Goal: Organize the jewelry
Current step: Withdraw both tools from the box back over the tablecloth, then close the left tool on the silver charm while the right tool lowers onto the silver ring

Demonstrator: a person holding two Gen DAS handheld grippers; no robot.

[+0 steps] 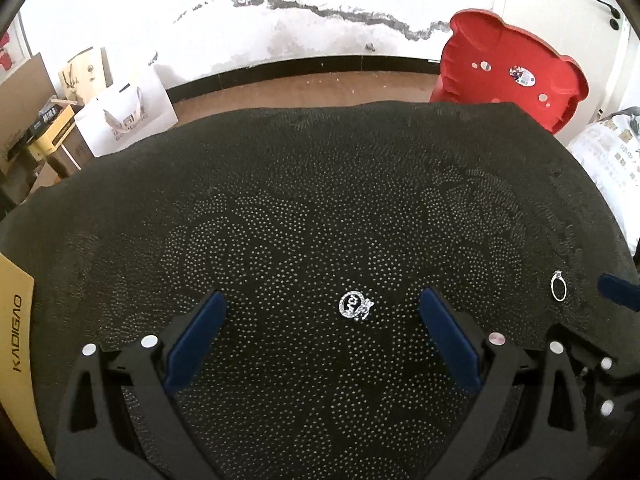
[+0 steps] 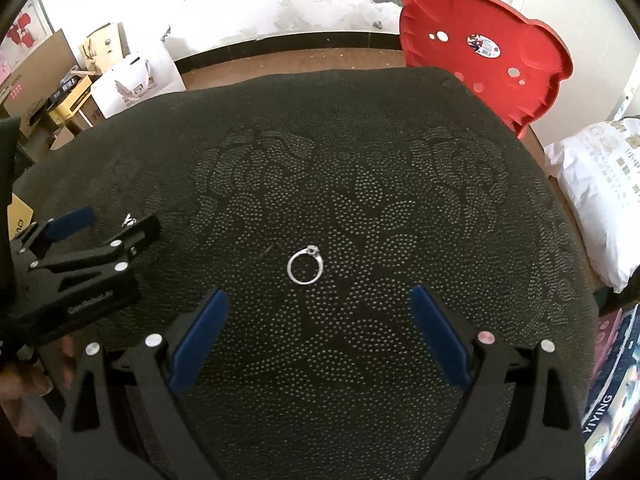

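A small sparkly silver brooch (image 1: 355, 306) lies on the black dotted cloth (image 1: 320, 200), between and just ahead of the fingertips of my open, empty left gripper (image 1: 322, 300). A thin silver ring with a small stone (image 2: 305, 266) lies on the cloth just ahead of my open, empty right gripper (image 2: 318, 298). The ring also shows at the right of the left wrist view (image 1: 558, 286). The left gripper appears at the left of the right wrist view (image 2: 86, 236), with the brooch (image 2: 129, 220) partly hidden behind it. A blue fingertip (image 1: 618, 292) of the right gripper shows at the left wrist view's right edge.
A yellow box marked KADIGAO (image 1: 16, 344) lies at the cloth's left edge. A red plastic stool (image 2: 484, 48) stands beyond the far right corner. White sacks (image 2: 600, 184) sit to the right. Bags and cardboard boxes (image 1: 60, 120) stand on the floor at far left.
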